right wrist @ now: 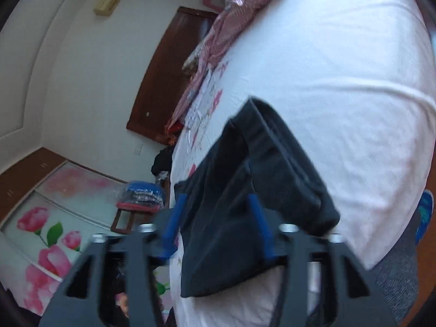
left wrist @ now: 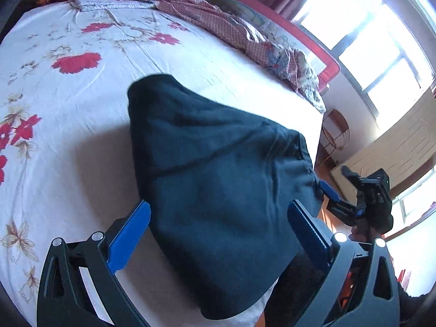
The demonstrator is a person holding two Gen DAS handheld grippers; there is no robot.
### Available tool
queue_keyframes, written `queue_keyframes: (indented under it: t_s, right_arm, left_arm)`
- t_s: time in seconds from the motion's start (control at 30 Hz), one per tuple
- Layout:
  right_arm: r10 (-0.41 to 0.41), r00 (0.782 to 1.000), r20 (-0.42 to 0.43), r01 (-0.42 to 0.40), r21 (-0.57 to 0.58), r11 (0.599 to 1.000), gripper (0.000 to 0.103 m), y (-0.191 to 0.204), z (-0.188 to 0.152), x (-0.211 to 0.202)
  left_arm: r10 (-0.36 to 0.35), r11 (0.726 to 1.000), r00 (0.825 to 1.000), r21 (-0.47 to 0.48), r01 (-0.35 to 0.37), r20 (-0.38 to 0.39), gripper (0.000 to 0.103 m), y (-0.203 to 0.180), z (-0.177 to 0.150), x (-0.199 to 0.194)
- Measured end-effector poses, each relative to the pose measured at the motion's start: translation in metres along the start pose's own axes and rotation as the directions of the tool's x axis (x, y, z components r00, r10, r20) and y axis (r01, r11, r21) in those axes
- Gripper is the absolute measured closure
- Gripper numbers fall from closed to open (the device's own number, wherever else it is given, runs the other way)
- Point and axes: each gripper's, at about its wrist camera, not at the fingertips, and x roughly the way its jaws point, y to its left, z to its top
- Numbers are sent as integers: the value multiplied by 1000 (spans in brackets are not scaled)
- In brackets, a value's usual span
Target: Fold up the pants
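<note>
The dark pants (left wrist: 218, 179) lie folded in a compact bundle on the white floral bed sheet (left wrist: 68, 87) near the bed's front edge. My left gripper (left wrist: 218, 223) is open, its blue fingers (left wrist: 128, 239) standing on either side of the bundle's near end. My right gripper (left wrist: 332, 190) shows at the bundle's right edge, open, fingers apart. In the right wrist view the pants (right wrist: 245, 218) lie between the right gripper's (right wrist: 218, 223) spread blue fingers (right wrist: 174, 218), showing stacked folded layers.
A red checked blanket (left wrist: 212, 13) lies crumpled along the far side of the bed. A window (left wrist: 368, 27) is at the right. A wooden door (right wrist: 169, 76), a flowered wardrobe (right wrist: 54, 218) and a stool with clothes (right wrist: 141, 199) stand beside the bed.
</note>
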Motion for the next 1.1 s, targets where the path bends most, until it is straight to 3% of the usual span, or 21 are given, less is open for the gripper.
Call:
queue_keyframes:
  t_s: [0.07, 0.13, 0.27, 0.37, 0.47, 0.53, 0.63, 0.73, 0.77, 0.8, 0.83, 0.87, 0.9, 1.1]
  right_arm:
    - [-25, 999, 32, 25, 16, 1000, 14, -16, 19, -11]
    - [-34, 999, 13, 34, 17, 999, 14, -33, 27, -10]
    - [-63, 988, -140, 68, 35, 997, 14, -59, 13, 25]
    - [-9, 993, -116, 13, 37, 999, 13, -64, 3, 24]
    - [113, 976, -184, -97, 92, 991, 13, -64, -5, 30]
    - [90, 975, -201, -90, 10, 996, 13, -53, -13, 31]
    - [120, 971, -205, -109, 64, 992, 13, -59, -12, 39]
    - [90, 974, -210, -92, 1, 996, 17, -51, -18, 40]
    - [79, 975, -207, -80, 2, 997, 32, -50, -18, 39]
    - [79, 977, -197, -76, 21, 997, 47, -53, -18, 36]
    - [87, 979, -186, -80, 43, 996, 51, -55, -18, 32]
    - [71, 980, -187, -65, 36, 997, 55, -54, -19, 30]
    - [51, 981, -190, -48, 17, 999, 56, -50, -21, 28]
    - [42, 986, -162, -49, -40, 998, 60, -2, -6, 22]
  left_arm:
    - [0, 998, 999, -66, 3, 45, 2, 18, 1, -13]
    - [-13, 988, 1000, -155, 15, 12, 2, 41, 2, -7]
    - [-68, 969, 997, -240, 57, -39, 2, 60, -6, 15]
    - [-137, 957, 990, -262, 122, -39, 2, 58, -7, 27]
    - [-186, 942, 980, -297, 155, -76, 2, 60, -8, 45]
    - [-243, 920, 967, -335, 205, -74, 2, 61, -11, 54]
    - [-278, 916, 959, -317, 246, -61, 2, 56, -12, 60]
    - [-237, 950, 964, -235, 205, -117, 5, 35, -11, 74]
    - [-223, 956, 967, -220, 192, -124, 24, 31, -10, 77]
    - [-222, 952, 965, -247, 183, -142, 52, 33, -10, 82]
    - [-204, 944, 969, -291, 157, -141, 62, 40, -11, 84]
    - [-238, 922, 964, -341, 185, -121, 72, 48, -13, 84]
    - [-271, 900, 958, -378, 217, -97, 79, 54, -14, 83]
    - [-287, 894, 958, -367, 258, -25, 85, 37, -4, 72]
